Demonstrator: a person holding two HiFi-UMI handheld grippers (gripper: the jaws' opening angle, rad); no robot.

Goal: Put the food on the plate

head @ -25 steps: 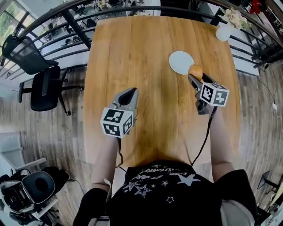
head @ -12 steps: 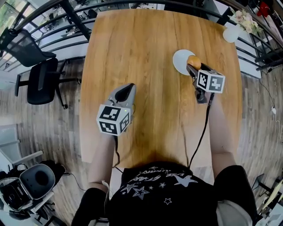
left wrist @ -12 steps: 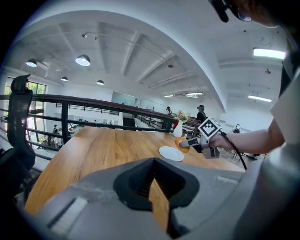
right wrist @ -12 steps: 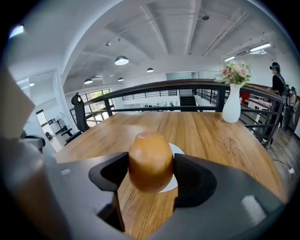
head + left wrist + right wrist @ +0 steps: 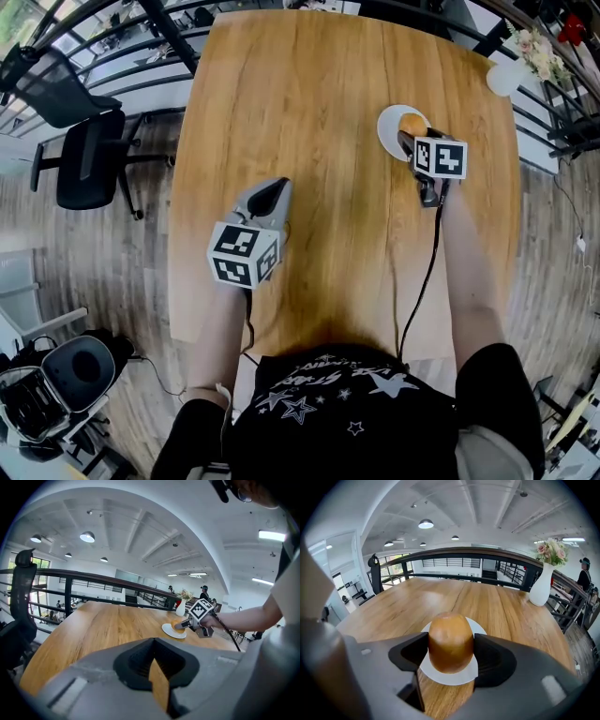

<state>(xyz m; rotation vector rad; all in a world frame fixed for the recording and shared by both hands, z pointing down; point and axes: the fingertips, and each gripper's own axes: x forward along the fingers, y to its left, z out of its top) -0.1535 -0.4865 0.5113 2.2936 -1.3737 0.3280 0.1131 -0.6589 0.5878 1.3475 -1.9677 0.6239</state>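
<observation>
A golden-brown bun (image 5: 451, 642) sits squeezed between the jaws of my right gripper (image 5: 451, 656), which is shut on it. The bun (image 5: 412, 124) hangs just over the small white plate (image 5: 390, 125) at the table's far right; whether it touches the plate I cannot tell. From the left gripper view the plate (image 5: 168, 630) shows far off, with the right gripper (image 5: 183, 624) and bun above it. My left gripper (image 5: 274, 194) hovers over the table's near left, pointing away from me. Its jaws meet with nothing between them (image 5: 157, 677).
A white vase with flowers (image 5: 543, 585) stands at the table's far right corner (image 5: 507, 75). The wooden table (image 5: 300, 112) is bounded by a dark railing (image 5: 454, 552) at its far side. Office chairs (image 5: 80, 169) stand on the floor to the left.
My right gripper has carried the bun forward and down, from the plate's near edge to over the plate. The left gripper has barely shifted.
</observation>
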